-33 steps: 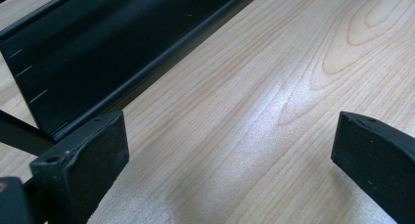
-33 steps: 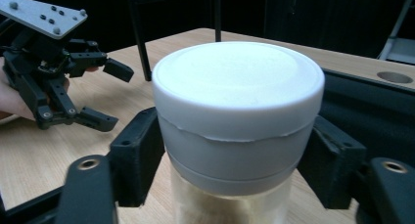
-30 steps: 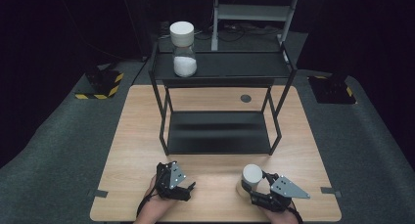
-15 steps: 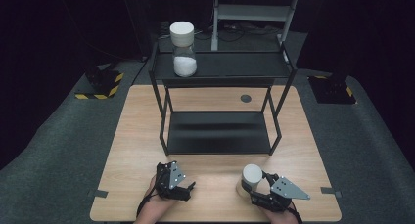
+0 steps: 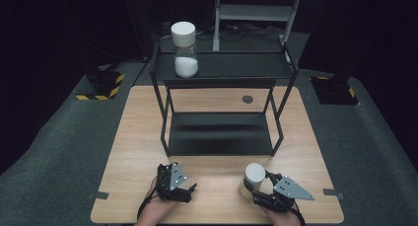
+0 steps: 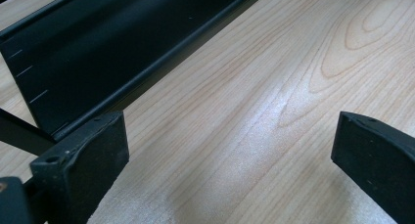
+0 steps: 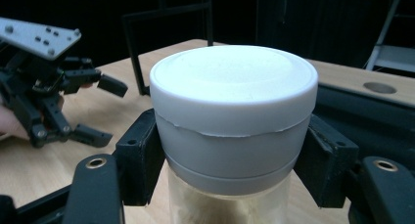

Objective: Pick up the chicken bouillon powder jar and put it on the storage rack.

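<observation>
At the lower right of the high view our right gripper has its fingers clamped on the upright white-lidded jar on the worktop, while our left gripper gapes wide and empty, well apart.

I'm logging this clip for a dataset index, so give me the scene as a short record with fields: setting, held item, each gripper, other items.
setting: wooden table with a black two-level shelf standing on it
held item: jar with a white lid, upright at the table's near edge, to the right
right gripper: shut on the jar, pads pressing just below the lid
left gripper: open, nothing between its jaws, low over bare table near the shelf's bottom level
other items: second jar with white contents on the shelf's top level, left end
</observation>
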Action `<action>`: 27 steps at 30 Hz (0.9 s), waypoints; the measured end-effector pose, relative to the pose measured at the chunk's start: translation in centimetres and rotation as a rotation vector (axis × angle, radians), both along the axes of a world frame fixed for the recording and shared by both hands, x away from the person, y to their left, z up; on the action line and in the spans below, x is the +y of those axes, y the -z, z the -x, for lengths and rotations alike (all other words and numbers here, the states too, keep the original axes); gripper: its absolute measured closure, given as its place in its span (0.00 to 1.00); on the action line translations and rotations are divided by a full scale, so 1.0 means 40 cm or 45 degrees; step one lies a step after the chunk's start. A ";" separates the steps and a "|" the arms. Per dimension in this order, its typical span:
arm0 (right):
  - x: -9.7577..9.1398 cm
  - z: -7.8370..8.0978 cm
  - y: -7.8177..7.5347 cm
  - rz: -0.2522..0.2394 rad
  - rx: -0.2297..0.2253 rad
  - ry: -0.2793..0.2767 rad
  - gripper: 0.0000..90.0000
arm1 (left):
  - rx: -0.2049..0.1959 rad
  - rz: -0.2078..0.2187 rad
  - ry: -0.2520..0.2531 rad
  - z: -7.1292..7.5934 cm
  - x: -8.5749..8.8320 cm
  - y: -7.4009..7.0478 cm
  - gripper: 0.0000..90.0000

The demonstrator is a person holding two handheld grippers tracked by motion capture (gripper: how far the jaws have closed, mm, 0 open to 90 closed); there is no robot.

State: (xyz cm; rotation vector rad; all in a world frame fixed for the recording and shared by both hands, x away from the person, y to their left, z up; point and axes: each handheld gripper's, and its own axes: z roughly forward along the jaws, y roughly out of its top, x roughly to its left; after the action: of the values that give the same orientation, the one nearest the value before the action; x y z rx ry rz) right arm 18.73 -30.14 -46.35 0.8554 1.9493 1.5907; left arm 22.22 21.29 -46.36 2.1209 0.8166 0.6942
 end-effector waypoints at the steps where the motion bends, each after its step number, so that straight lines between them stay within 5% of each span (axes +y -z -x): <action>1: 0.000 -0.001 -0.003 -0.002 -0.004 0.004 0.37 | 0.000 0.006 0.000 0.000 0.000 0.001 0.01; 27: 0.000 -0.081 -0.096 -0.044 -0.037 0.083 0.37 | 0.008 0.041 0.016 -0.005 0.016 0.002 0.01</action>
State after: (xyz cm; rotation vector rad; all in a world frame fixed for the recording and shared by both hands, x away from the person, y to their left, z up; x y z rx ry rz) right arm 21.95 -30.13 -42.50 0.8954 1.8599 1.5947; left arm 22.41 21.94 -46.46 2.0989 0.8114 0.6641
